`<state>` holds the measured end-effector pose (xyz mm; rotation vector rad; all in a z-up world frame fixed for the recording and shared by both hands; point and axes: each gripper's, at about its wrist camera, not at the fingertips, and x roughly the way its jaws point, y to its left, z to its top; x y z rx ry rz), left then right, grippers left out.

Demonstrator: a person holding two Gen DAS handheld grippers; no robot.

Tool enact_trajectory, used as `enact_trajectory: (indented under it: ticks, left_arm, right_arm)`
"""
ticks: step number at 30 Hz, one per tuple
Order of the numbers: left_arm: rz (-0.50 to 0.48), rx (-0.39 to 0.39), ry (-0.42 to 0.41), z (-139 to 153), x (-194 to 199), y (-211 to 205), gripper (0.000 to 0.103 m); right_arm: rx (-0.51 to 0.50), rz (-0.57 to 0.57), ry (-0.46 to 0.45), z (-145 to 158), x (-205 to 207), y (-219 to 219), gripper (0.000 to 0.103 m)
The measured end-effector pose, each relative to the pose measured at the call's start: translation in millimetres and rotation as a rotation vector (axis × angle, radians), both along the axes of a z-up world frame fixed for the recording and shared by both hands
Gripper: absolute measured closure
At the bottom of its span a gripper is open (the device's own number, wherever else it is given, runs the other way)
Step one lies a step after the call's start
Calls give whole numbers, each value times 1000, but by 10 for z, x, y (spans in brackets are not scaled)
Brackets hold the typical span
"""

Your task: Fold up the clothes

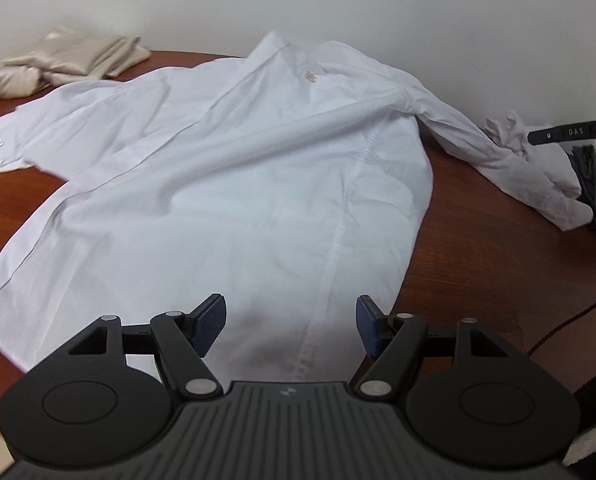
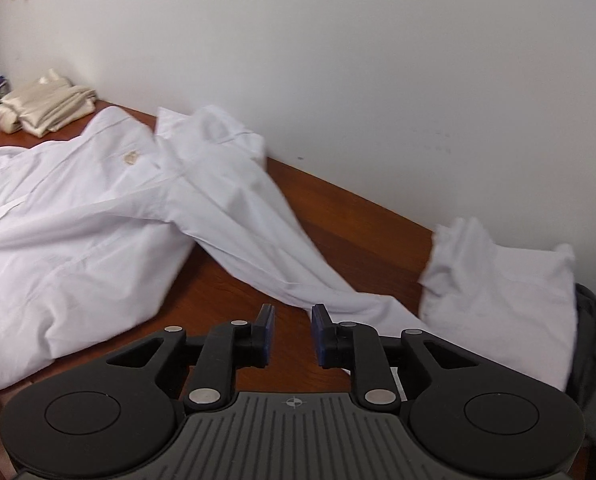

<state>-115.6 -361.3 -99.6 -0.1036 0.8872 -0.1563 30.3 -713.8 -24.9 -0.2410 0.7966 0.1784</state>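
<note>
A white button-up shirt (image 1: 238, 184) lies spread on the brown round table (image 1: 477, 260). One long sleeve (image 1: 497, 152) stretches off to the right. My left gripper (image 1: 290, 312) hovers open over the shirt's near hem, with nothing between its blue pads. In the right wrist view the shirt body (image 2: 78, 220) is at the left. Its sleeve (image 2: 258, 232) runs diagonally down to a bunched end (image 2: 497, 300) at the right. My right gripper (image 2: 293, 316) sits just short of the sleeve, its jaws narrowly apart over bare table (image 2: 357, 220) and holding nothing.
A stack of folded beige clothes (image 1: 70, 60) (image 2: 46, 108) sits at the table's far left by the white wall. Dark cloth (image 2: 593, 340) hangs at the right edge. A black bar (image 1: 569, 132) and a thin cable (image 1: 569, 320) show at the right.
</note>
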Motion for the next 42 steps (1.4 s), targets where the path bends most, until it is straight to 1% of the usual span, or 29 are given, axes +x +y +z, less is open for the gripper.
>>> enact_trajectory:
  ticks: [3,8,12,15,17,20,24,30,33,35,39,40,41,42]
  left_arm:
    - [59,-12,4,13,-207,7,27]
    - [142,-68,37,-16,-555,26,27]
    - [176,-111,57,-90,-664,29,34]
    - [195,-155,83,-195,-650,44,47]
    - [196,-180,100,-266,-615,48,51]
    - [185,-185,99,-331,-542,37,54]
    - [187,-185,47,-301,-472,24,57]
    - [218,-190,-90,-156,-412,-16,57]
    - [193,-218,-76,-172,-331,-59,57]
    - [174,-235,-42,-236,-276,-76,57]
    - [192,-279,10,-351,-192,-42,58]
    - [200,-284,18,-368,-176,-30,61]
    - [208,-280,22,-377,-165,-15,72]
    - [217,-272,22,-378,-160,-4,88]
  right_arm:
    - [19,58,7,-57,42,99,76]
    - [20,143,17,-127,81,261,74]
    - [21,184,27,-160,103,349,74]
    - [22,195,30,-158,108,373,74]
    - [24,199,32,-154,110,374,74]
    - [28,197,37,-158,109,347,74]
    - [32,188,39,-166,100,296,73]
    - [38,170,37,-184,98,233,73]
    - [44,167,43,-201,107,215,72]
    - [58,167,51,-213,128,203,72]
    - [99,163,67,-228,204,212,71]
    - [117,161,73,-229,234,215,71]
    - [135,158,77,-229,267,226,66]
    - [154,156,82,-229,300,240,64]
